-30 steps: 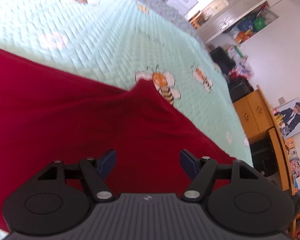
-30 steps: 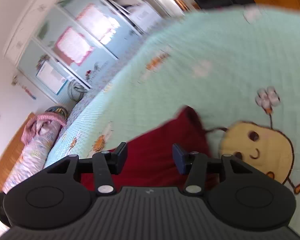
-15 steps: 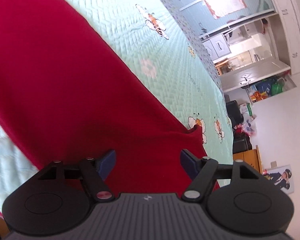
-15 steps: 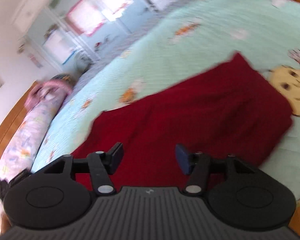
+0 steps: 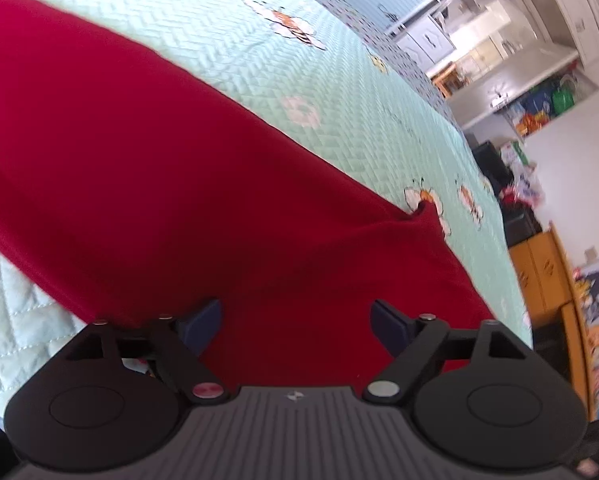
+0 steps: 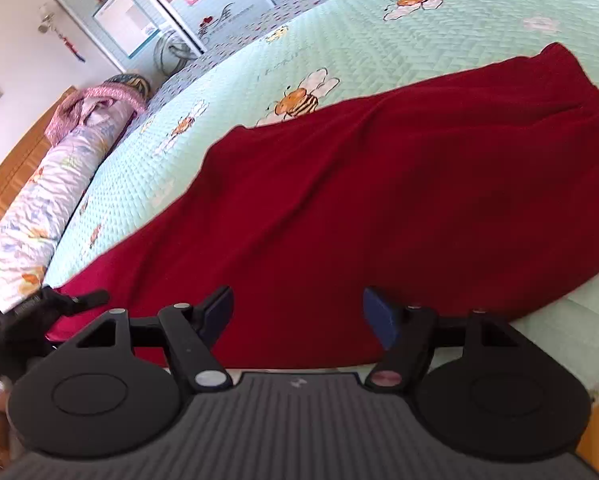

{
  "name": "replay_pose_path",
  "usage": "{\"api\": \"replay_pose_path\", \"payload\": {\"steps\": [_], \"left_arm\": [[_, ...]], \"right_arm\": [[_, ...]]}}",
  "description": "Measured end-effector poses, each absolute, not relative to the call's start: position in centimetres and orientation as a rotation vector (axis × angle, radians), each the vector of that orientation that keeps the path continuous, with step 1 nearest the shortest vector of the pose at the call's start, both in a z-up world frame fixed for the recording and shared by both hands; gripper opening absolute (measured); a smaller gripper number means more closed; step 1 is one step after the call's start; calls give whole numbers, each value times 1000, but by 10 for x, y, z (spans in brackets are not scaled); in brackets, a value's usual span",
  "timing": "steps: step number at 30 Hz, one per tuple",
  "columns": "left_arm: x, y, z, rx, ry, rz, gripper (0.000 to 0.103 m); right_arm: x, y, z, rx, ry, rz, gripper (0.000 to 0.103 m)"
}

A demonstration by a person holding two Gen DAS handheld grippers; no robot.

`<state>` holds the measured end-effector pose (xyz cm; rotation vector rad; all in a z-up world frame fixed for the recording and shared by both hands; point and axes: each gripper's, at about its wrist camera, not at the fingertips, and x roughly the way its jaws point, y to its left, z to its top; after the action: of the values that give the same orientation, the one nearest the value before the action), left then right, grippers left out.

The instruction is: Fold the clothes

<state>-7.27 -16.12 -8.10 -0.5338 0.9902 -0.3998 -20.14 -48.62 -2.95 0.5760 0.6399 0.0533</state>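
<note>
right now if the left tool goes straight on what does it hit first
Most likely the red cloth, spread on the quilt just ahead of the open left tool; depth is hard to judge.

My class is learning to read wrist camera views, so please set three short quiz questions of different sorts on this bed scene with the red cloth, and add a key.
1. True or false: the left gripper is shut on the red cloth.
2. Multiple choice: in the right wrist view, the rolled flowery bedding lies A) on top of the red cloth, B) at the left edge of the bed, apart from the cloth, C) between the right gripper's fingers.
3. Fill in: the green quilt is printed with flowers and ____.

Key: 1 false, both grippers are open above the cloth; 2 B; 3 bees.
</note>
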Motion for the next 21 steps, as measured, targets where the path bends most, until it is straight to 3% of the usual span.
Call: {"api": "replay_pose_path", "payload": {"steps": [6,14,18,21], "left_arm": [[-74,-182,-82,-404,985,-427,103],[-69,-195,-85,-350,993,-445,103],[-69,-193,-86,-363,999,-458,103],[-68,-191,-86,-374,1004,-466,103]], "right_arm": [[-181,-459,-16,552,643,137,65],[-146,-438,-81,584,842,119,66],[-144,-431,-76,524,843,147,74],[-144,-432,-66,563,806,174,75]]}}
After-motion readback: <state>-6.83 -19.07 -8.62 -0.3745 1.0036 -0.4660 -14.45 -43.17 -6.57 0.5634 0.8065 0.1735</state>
